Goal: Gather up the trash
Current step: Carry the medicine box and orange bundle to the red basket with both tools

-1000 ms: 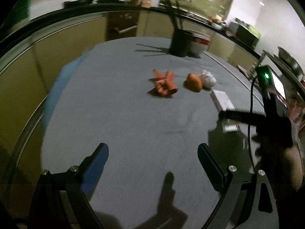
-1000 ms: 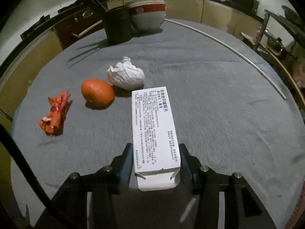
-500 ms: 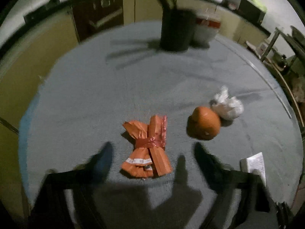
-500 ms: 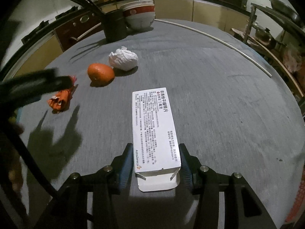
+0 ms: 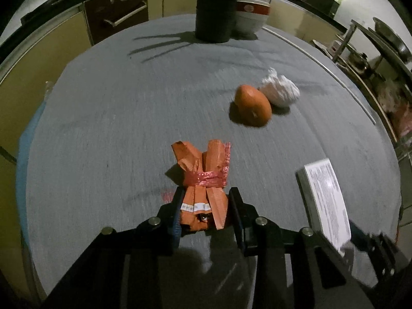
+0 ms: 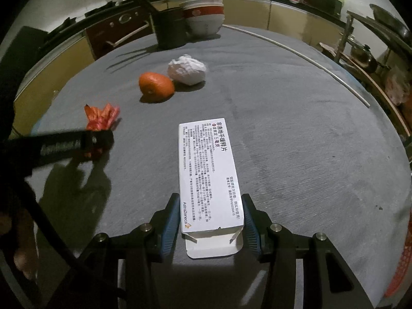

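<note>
An orange snack wrapper [image 5: 203,170], tied into a bundle with a red band, lies on the round grey table [image 5: 116,118]. My left gripper [image 5: 207,195] is closing on its near end, and both pads touch the wrapper's sides. In the right wrist view the same wrapper [image 6: 103,116] pokes out behind the left gripper [image 6: 95,141]. My right gripper [image 6: 210,200] is shut on a white medicine box [image 6: 208,170], held above the table with its printed face up. An orange fruit [image 5: 253,105] and a crumpled white paper ball [image 5: 280,91] sit together farther back.
A dark holder of chopsticks [image 5: 215,18] and stacked bowls [image 5: 251,15] stand at the table's far edge. Kitchen cabinets ring the table. A metal rack [image 5: 373,51] with pots stands off to the right. A person's hand [image 6: 20,231] shows at the lower left.
My left gripper moved forward and down to the orange wrapper, and its wide-open jaws came together around it. The right gripper, still holding the box, drew back from the orange and paper ball.
</note>
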`<state>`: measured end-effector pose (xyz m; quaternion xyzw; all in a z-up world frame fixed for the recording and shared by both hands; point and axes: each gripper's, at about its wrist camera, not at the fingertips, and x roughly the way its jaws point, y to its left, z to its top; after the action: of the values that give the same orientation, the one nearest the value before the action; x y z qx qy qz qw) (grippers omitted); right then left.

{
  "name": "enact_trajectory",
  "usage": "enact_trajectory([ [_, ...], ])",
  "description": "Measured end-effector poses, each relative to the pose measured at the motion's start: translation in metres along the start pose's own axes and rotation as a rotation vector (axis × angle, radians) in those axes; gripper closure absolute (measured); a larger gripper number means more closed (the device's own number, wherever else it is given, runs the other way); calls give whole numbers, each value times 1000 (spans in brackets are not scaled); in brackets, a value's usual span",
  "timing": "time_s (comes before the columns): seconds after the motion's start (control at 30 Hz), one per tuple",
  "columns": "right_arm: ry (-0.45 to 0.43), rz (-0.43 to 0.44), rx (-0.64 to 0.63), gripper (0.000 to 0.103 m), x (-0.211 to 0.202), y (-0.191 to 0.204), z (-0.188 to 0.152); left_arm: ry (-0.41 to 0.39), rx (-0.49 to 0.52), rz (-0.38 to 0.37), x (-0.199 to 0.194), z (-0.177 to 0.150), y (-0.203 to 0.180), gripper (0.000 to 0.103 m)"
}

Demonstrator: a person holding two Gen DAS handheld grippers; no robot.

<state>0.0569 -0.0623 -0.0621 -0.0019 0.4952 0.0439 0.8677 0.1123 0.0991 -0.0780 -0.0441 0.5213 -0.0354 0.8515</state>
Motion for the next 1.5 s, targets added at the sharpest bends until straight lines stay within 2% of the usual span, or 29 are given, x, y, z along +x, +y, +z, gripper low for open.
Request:
enact_trajectory([
  [0.47,-18,56,38,54,-22,-24,-8,-43,19,24,-13,-12,-22,68],
  [0.8,-90,64,108,54,-52,-69,-8,-130,52,13,-56,-27,-54,68],
  [0.97,-136,48,160,54,-73,-105,-15,-173,106,-8,-77,-31,-86,68],
  [1.2,-197,34,266,54,-100,-168,-33,-226,208,-60,-100,-34,-152,68],
  [1.4,-247,14,362,54,-119,-227,-56,-232,308,-126,-108,-48,-214,68],
  [1.5,-270,-8,428,54,-130,-269,-75,-222,349,-169,-110,-53,-246,68],
])
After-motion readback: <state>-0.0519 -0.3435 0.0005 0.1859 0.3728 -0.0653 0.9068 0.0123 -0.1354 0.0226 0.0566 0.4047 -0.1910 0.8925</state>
